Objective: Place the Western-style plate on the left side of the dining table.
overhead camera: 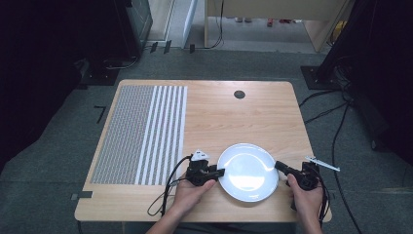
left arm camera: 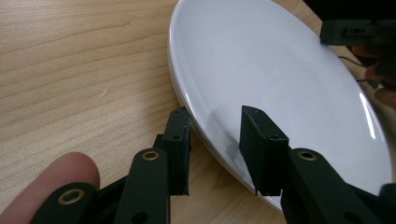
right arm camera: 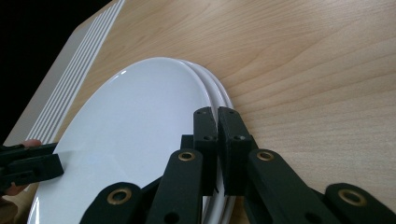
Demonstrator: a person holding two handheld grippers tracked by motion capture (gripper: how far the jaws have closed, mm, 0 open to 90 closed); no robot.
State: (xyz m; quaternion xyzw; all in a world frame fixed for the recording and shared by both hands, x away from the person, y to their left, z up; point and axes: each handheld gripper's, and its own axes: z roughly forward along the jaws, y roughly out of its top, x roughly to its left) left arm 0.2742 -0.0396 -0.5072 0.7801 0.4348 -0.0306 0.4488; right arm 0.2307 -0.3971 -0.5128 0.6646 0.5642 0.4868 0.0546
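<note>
We see the white plate (overhead camera: pixel 248 171) at the lower centre of the high view, on the table (overhead camera: pixel 234 117). Our right gripper (right arm camera: pixel 217 114) is clamped on its rim; our left gripper (left arm camera: pixel 217 121) straddles the opposite rim, jaws apart. Close the left squarely before lifting with the 2 level.

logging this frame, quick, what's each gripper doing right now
Left gripper: open, jaws astride the rim of the white plate.
Right gripper: shut on the plate's opposite rim.

overhead view, claw cameras sharing plate (overhead camera: pixel 247 171)
</note>
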